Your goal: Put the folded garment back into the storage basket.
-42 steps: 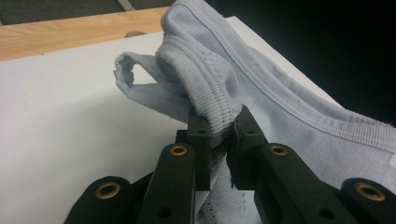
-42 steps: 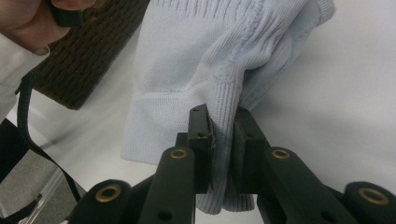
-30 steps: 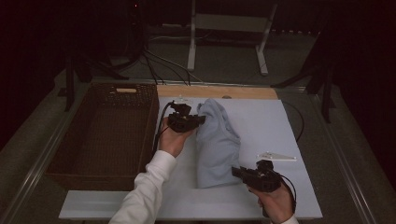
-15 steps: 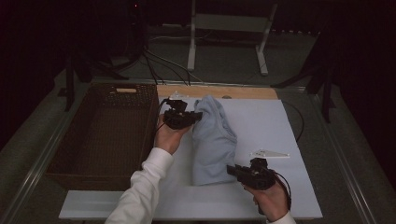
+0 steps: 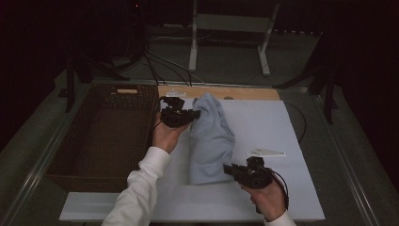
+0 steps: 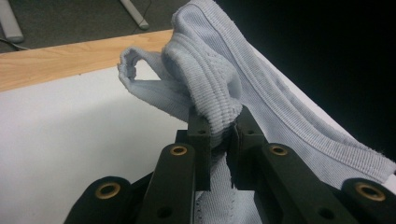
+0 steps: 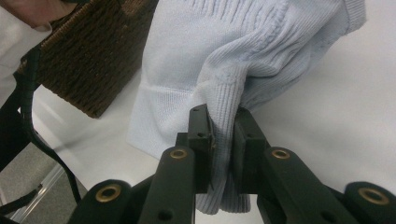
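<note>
A light blue knitted sweater (image 5: 211, 141) lies bunched lengthwise on the white board (image 5: 263, 127). My left gripper (image 5: 194, 114) is at its far end, shut on a ribbed fold of the sweater (image 6: 210, 88). My right gripper (image 5: 227, 168) is at the near end, shut on another thick ribbed fold of the sweater (image 7: 233, 60). In both gripper views the knit is pinched tight between the black jaws, and the cloth hangs from the grips.
A dark wicker basket (image 5: 101, 136) stands left of the board, its corner (image 7: 88, 60) near the sweater in the right gripper view. A small white flat piece (image 5: 266, 152) lies on the board at right. A wooden strip (image 5: 249, 93) runs along the far edge.
Both hands and the sweater have shifted slightly left, toward the basket. Both grips stay closed on the cloth.
</note>
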A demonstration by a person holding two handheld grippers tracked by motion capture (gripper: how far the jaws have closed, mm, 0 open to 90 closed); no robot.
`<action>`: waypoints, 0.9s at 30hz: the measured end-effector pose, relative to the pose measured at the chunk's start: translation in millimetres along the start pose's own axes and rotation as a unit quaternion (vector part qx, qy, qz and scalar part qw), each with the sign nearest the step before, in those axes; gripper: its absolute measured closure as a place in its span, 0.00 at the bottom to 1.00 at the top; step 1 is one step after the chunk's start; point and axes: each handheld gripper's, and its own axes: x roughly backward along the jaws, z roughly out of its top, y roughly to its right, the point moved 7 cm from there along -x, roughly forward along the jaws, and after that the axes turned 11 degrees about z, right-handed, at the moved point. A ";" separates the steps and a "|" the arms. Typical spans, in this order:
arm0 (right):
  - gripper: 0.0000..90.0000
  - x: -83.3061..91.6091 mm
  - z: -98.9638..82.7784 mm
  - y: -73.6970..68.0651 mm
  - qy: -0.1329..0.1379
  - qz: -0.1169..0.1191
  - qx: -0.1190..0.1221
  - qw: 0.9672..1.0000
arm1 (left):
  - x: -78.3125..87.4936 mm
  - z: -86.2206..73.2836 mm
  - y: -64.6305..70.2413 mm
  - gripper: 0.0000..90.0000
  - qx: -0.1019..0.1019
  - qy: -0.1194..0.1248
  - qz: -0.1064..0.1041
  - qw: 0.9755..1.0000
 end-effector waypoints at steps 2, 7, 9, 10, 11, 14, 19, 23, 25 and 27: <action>0.90 -1.1 1.5 -1.5 0.001 0.002 0.001 1.000 | 1.4 1.1 -1.3 0.91 0.003 0.001 -0.002 1.000; 0.90 -3.2 5.0 -4.7 0.001 0.005 0.004 1.000 | 3.2 2.7 -5.4 0.91 0.006 -0.001 -0.002 1.000; 0.90 -4.0 6.1 -5.8 0.001 0.006 0.005 1.000 | 4.4 3.4 -6.6 0.91 0.005 -0.001 0.000 1.000; 0.90 -4.4 6.8 -6.2 0.001 0.007 0.006 1.000 | 5.0 4.0 -7.0 0.91 0.006 0.000 0.000 1.000; 0.90 -4.8 7.4 -6.5 0.000 0.007 0.007 1.000 | 5.7 4.5 -7.8 0.91 0.006 0.000 0.001 1.000; 0.90 -6.0 9.6 -8.1 0.000 0.008 0.008 1.000 | 7.3 5.7 -9.5 0.91 0.006 0.001 0.003 1.000; 0.90 -9.2 12.3 -10.4 -0.001 0.012 0.009 1.000 | 9.2 6.4 -12.0 0.91 0.007 0.002 0.006 1.000; 0.90 -11.2 14.4 -11.8 -0.001 0.013 0.010 1.000 | 11.4 7.7 -13.1 0.91 0.007 0.004 0.007 1.000; 0.90 -11.9 15.7 -12.6 -0.001 0.014 0.011 1.000 | 12.5 8.2 -13.6 0.91 0.008 0.004 0.008 1.000; 0.90 -12.5 16.8 -13.4 -0.001 0.015 0.011 1.000 | 13.4 9.0 -14.2 0.91 0.008 0.005 0.009 1.000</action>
